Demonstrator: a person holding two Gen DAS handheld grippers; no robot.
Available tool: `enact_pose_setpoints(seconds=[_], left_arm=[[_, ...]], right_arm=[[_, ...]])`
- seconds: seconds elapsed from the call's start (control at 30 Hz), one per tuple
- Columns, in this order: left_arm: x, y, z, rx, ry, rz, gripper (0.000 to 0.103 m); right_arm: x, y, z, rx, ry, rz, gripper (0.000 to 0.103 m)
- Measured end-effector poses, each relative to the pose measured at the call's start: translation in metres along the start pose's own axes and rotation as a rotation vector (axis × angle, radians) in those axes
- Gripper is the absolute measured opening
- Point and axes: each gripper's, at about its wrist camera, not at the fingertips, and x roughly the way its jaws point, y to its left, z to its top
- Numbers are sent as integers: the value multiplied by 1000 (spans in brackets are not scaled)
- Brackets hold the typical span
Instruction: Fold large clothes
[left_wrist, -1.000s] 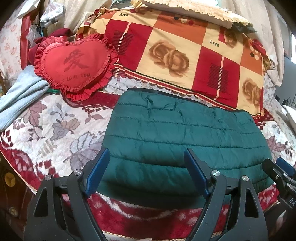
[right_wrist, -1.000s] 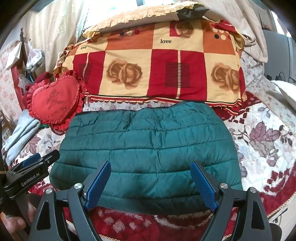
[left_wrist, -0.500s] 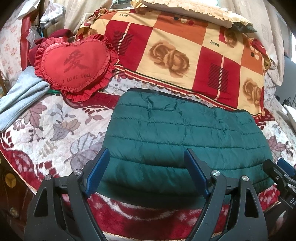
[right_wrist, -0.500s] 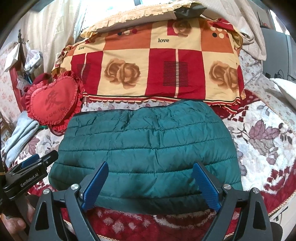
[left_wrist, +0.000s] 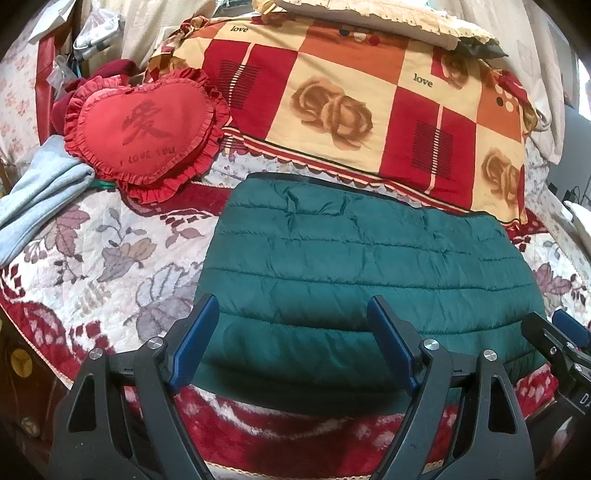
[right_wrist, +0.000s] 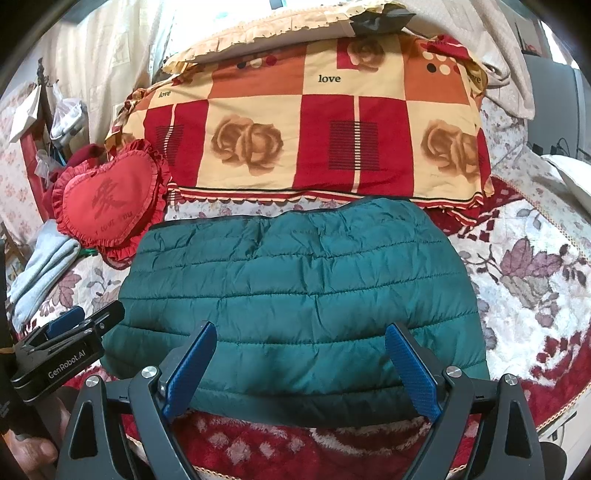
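Left wrist view shows the dark green quilted puffer jacket (left_wrist: 365, 280), folded into a broad pad on the floral bed quilt (left_wrist: 92, 251), lying just beyond the left gripper (left_wrist: 291, 339), whose fingers stand wide apart and empty. It looks light, puffy and slick, best pinched at an edge. The right gripper (right_wrist: 301, 365) is likewise spread and empty over the near hem.

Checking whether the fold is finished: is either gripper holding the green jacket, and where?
Nothing held. Left gripper and right gripper hover open above the green jacket.
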Motion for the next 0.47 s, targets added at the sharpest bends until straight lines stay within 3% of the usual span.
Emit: enact_pose_setpoints(seconds=[0.47], left_arm=[[0,-3,-2,34,-24,-9,83]], right_arm=[[2,1,-3,11,1,2,91]])
